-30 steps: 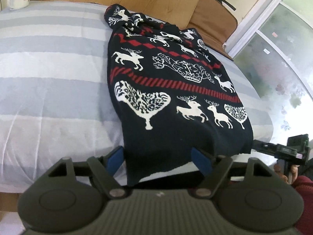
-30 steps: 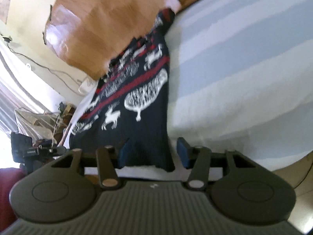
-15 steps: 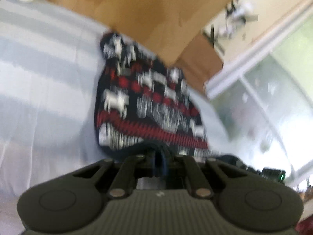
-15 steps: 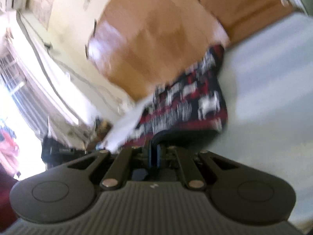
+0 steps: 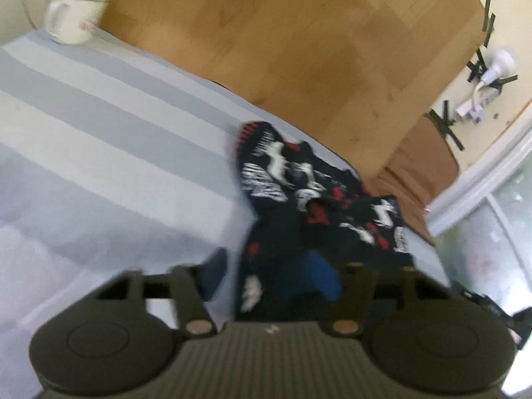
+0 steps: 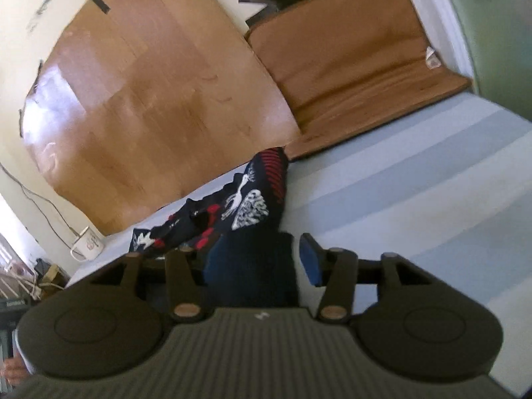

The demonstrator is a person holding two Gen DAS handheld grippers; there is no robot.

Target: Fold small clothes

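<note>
A black knit sweater (image 5: pixel 299 199) with white deer and red bands lies folded over on the striped bed; it also shows in the right wrist view (image 6: pixel 246 209). My left gripper (image 5: pixel 269 276) is open, its blue pads (image 5: pixel 321 279) straddling the sweater's near folded edge. My right gripper (image 6: pixel 262 259) is open too, its pads (image 6: pixel 307 259) either side of the same dark near edge. The cloth lies between both pairs of fingers, released.
The bed sheet (image 5: pixel 99 133) has grey and white stripes. A wooden headboard (image 5: pixel 282 33) stands behind. A white mug (image 5: pixel 73 16) sits at the bed's far corner. A brown cushion (image 6: pixel 359 66) leans by the headboard. A glass door (image 5: pixel 492 232) is at the right.
Both grippers shut on the sweater's bottom hem, carried it forward over the upper half, and have now opened. The sweater is folded to about half its length.
</note>
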